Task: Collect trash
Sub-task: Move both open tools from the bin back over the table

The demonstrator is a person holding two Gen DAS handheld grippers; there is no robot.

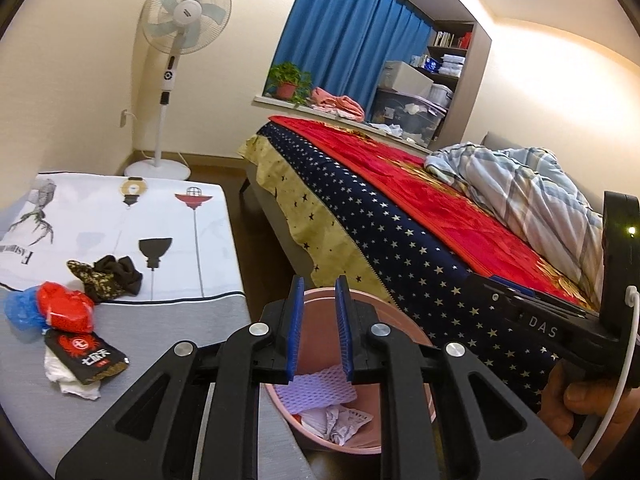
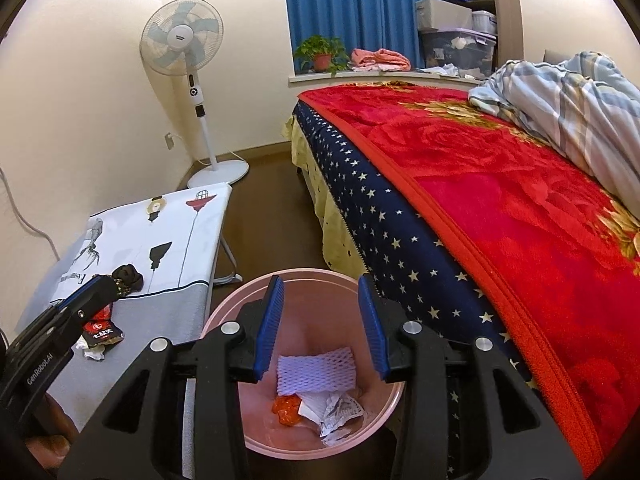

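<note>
A pink bin (image 2: 224,312) stands on the floor between a cloth-covered table (image 2: 168,272) and the bed. In it lie a white foam net (image 2: 316,372), an orange wrapper (image 2: 286,408) and crumpled paper (image 2: 340,412). My right gripper (image 2: 321,284) hangs open above the bin with nothing between its pads. My left gripper (image 1: 319,286) is over the bin's (image 1: 400,320) near-left rim, jaws slightly apart and empty. On the table lie a red bag (image 1: 66,310), a blue bag (image 1: 20,310), a black snack packet (image 1: 86,356), white tissue (image 1: 68,380) and dark cloth (image 1: 108,276).
A bed (image 2: 500,208) with a red blanket and starred skirt fills the right side, close to the bin. A standing fan (image 1: 176,60) is in the far corner. Brown floor (image 2: 272,208) runs between table and bed. A hand (image 1: 576,400) holds the right gripper.
</note>
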